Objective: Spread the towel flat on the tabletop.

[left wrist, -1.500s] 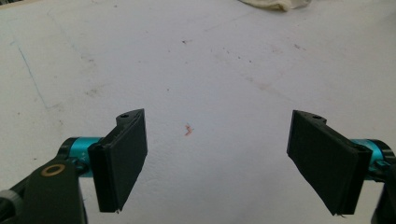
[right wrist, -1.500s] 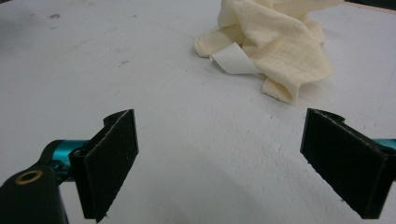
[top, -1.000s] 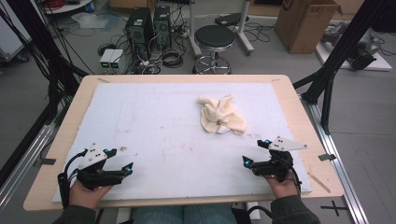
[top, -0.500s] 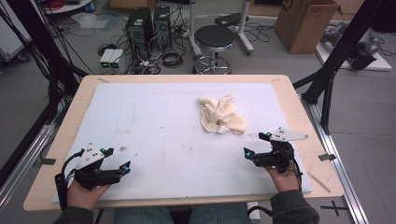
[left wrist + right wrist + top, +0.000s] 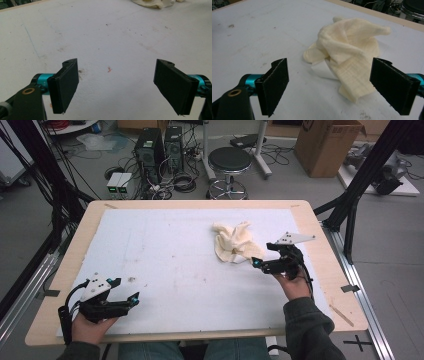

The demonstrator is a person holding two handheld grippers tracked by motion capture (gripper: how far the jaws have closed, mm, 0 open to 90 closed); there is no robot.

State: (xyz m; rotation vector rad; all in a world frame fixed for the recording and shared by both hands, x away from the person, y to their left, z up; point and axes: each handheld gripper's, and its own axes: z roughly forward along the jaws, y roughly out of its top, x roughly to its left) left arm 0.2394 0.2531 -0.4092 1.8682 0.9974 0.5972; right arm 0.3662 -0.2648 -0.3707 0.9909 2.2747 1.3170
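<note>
Item: cream cloth, crumpled, lying on the white worktop right of centre. Risk: a single loose fold may be pinched and the heap dragged, since layers overlap unevenly. Right gripper: jaws held wide apart, cloth just ahead between them, untouched. Left gripper: jaws apart, nothing held, cloth well away.

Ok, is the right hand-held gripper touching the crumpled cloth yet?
Apart. In the right gripper view the right hand-held gripper stands open, with bare white table surface between its jaws and the near edge of the cream cloth.
</note>
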